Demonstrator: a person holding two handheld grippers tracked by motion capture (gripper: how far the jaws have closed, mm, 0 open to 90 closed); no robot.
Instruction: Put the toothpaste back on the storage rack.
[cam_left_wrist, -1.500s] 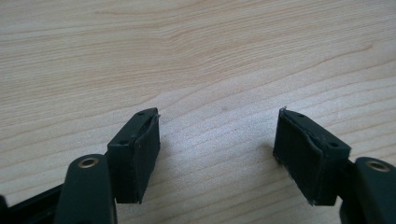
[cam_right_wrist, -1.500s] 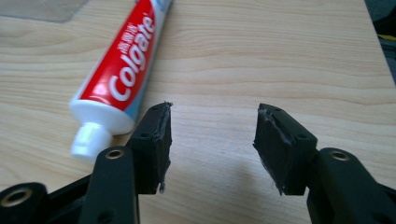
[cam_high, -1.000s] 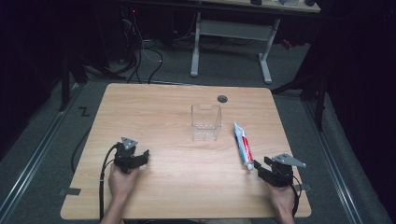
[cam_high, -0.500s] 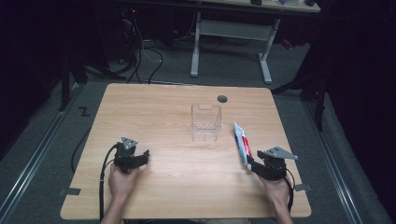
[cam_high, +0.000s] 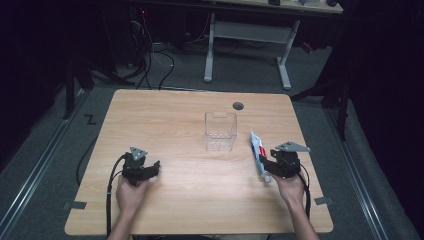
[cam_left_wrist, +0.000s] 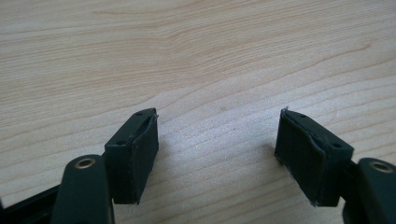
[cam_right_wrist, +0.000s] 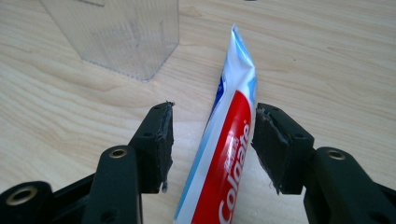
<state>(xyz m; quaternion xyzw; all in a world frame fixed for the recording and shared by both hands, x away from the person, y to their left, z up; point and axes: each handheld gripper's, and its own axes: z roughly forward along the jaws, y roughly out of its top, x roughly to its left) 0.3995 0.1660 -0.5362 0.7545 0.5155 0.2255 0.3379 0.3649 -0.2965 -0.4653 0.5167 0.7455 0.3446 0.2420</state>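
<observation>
A red, white and blue toothpaste tube (cam_high: 257, 150) lies flat on the wooden table (cam_high: 165, 115), right of a clear plastic box (cam_high: 220, 131). My right gripper (cam_high: 264, 167) is at the tube's near end. In the right gripper view the tube (cam_right_wrist: 229, 140) runs between the two black pads. The jaws straddle it with a gap on the left side, so the right gripper (cam_right_wrist: 212, 135) is open. My left gripper (cam_high: 154, 169) rests near the table's front left. Its jaws stand wide apart over bare wood, and the left gripper (cam_left_wrist: 217, 135) is open.
The clear box (cam_right_wrist: 121, 32) stands upright, just left of the tube's far end. A dark round hole (cam_high: 238, 106) sits in the table behind the box. Beyond the table stands a white desk frame (cam_high: 250, 45) on a dark floor with cables.
The right hand has moved away from the person and leftward to the toothpaste tube, so its jaws now sit on either side of the tube's near end. The left hand has not moved.
</observation>
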